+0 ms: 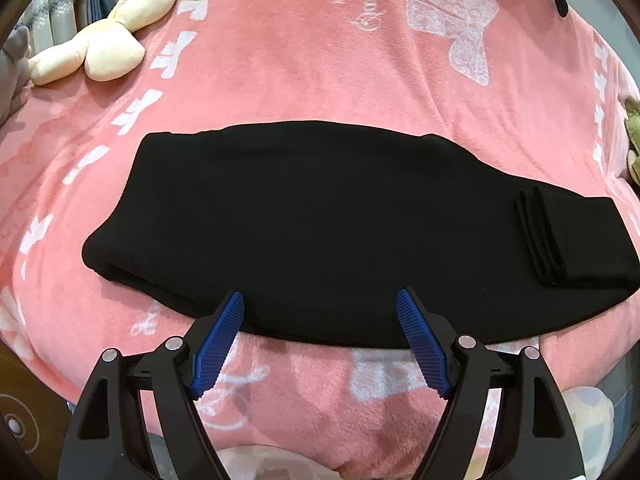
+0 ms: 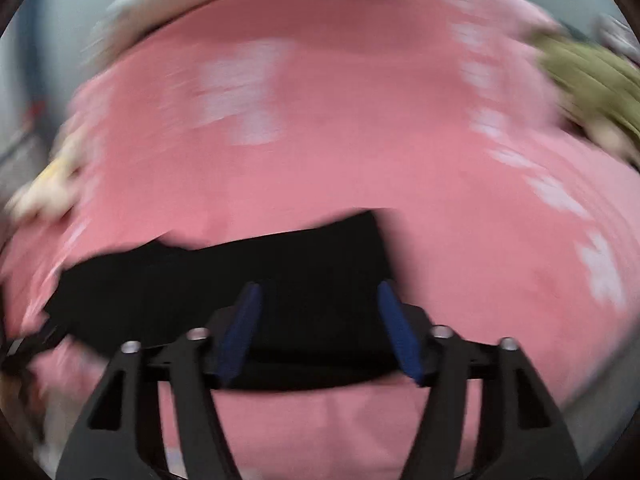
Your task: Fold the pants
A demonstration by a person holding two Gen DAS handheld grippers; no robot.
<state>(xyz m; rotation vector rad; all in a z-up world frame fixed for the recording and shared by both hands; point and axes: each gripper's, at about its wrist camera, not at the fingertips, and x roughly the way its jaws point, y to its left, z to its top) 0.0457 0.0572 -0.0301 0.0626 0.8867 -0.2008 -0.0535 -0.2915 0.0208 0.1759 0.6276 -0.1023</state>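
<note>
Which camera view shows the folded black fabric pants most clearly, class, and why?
The left wrist view. There the folded black fabric pants lie sharp and whole on the pink fleece blanket, cuff edges visible at the right end. The right wrist view is motion-blurred, showing only a dark shape partly behind the right gripper.

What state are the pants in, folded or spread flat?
Folded. The black pants lie doubled on the pink blanket, with stacked layer edges showing at the right end. Both grippers open, holding nothing.

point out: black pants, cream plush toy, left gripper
black pants point(image 1: 320, 224): left wrist view, middle of the folded cloth.
cream plush toy point(image 1: 104, 44): left wrist view, its body.
left gripper point(image 1: 320, 300): left wrist view, midway between the blue fingertips.
</note>
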